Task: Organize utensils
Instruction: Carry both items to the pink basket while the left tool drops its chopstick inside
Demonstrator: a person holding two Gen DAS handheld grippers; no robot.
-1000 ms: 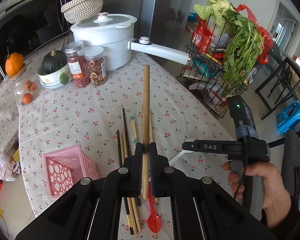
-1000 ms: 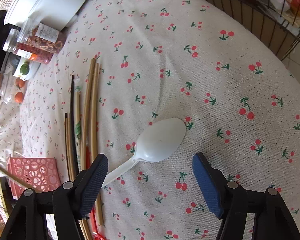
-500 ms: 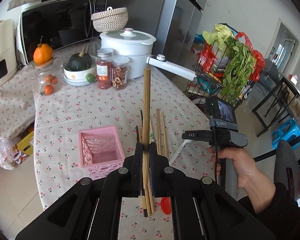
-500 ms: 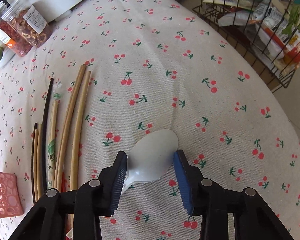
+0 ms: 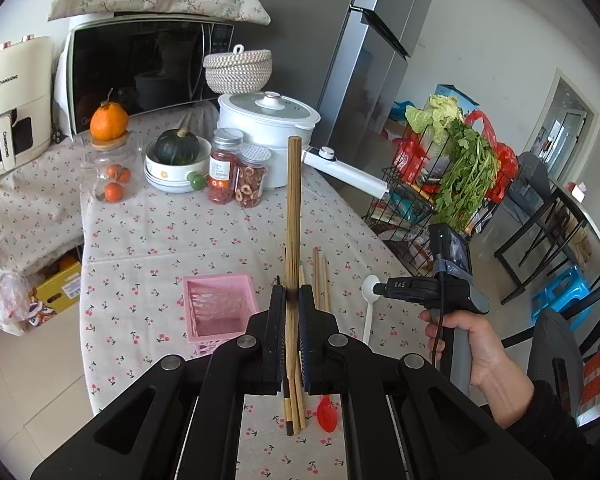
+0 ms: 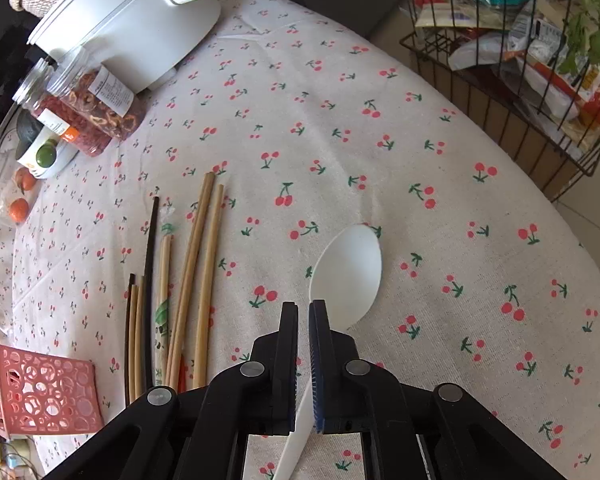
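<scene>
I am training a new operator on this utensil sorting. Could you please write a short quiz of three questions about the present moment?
1. True or false: the left gripper is shut on a bamboo chopstick.
2. What does the right gripper grip? A) a red spoon B) the white plastic spoon C) a black chopstick
3. Fill in: the pink basket stands on the ____ tablecloth.

Key: 1. True. 2. B, its fingers are closed on the spoon's neck. 3. Cherry-print.

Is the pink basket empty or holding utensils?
Empty: the left wrist view into the pink basket shows only its bare bottom.
</scene>
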